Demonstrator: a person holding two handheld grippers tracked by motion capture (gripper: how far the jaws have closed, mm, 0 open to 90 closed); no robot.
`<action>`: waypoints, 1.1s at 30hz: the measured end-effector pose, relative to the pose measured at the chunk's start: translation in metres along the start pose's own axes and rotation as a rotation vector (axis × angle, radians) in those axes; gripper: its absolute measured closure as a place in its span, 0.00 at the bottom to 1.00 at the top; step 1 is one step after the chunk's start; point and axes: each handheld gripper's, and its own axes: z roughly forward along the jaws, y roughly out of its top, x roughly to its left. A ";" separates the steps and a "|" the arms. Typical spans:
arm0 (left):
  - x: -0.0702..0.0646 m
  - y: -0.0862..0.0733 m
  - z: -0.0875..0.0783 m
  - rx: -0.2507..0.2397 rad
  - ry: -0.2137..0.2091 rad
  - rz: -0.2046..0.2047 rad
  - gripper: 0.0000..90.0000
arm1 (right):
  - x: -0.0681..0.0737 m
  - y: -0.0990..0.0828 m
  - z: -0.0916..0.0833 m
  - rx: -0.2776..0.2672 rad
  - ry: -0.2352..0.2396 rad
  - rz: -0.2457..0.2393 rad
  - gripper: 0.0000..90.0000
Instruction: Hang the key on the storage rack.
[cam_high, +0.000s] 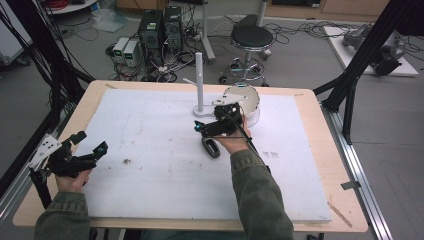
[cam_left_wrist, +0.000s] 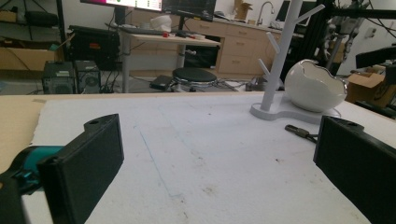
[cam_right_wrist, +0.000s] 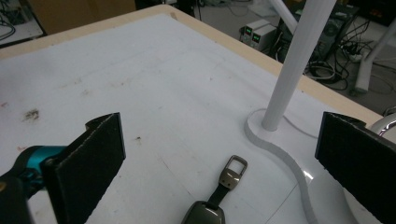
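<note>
Clearly the right gripper (cam_high: 204, 127) hovers, jaws wide, over the key fob (cam_right_wrist: 205, 212) lying left of the white stand (cam_high: 200, 80). Small, hard and likely slick, it seems best pinched across its body. The left gripper (cam_high: 92, 150) waits wide open, near left.

Left gripper (cam_left_wrist: 217, 163): jaws spread wide, nothing between them, low over the white mat (cam_left_wrist: 196, 140).
White stand (cam_left_wrist: 280, 65): upright at far right, pegs branching off its pole.
Eggshell bowl (cam_left_wrist: 314, 86): white, jagged rim, just beside the pole, on the stand's base.
Key fob strap (cam_left_wrist: 301, 133): lying near the right jaw.
</note>
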 end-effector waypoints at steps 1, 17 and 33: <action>0.000 0.000 0.000 0.000 0.000 0.000 0.02 | 0.000 -0.001 0.002 0.008 0.001 0.001 0.01; 0.001 0.000 0.001 0.000 0.001 -0.001 0.02 | -0.009 0.017 0.034 0.158 -0.019 0.014 0.01; 0.003 -0.002 0.003 0.012 0.005 -0.002 0.02 | -0.010 0.015 0.072 0.385 -0.043 0.044 0.03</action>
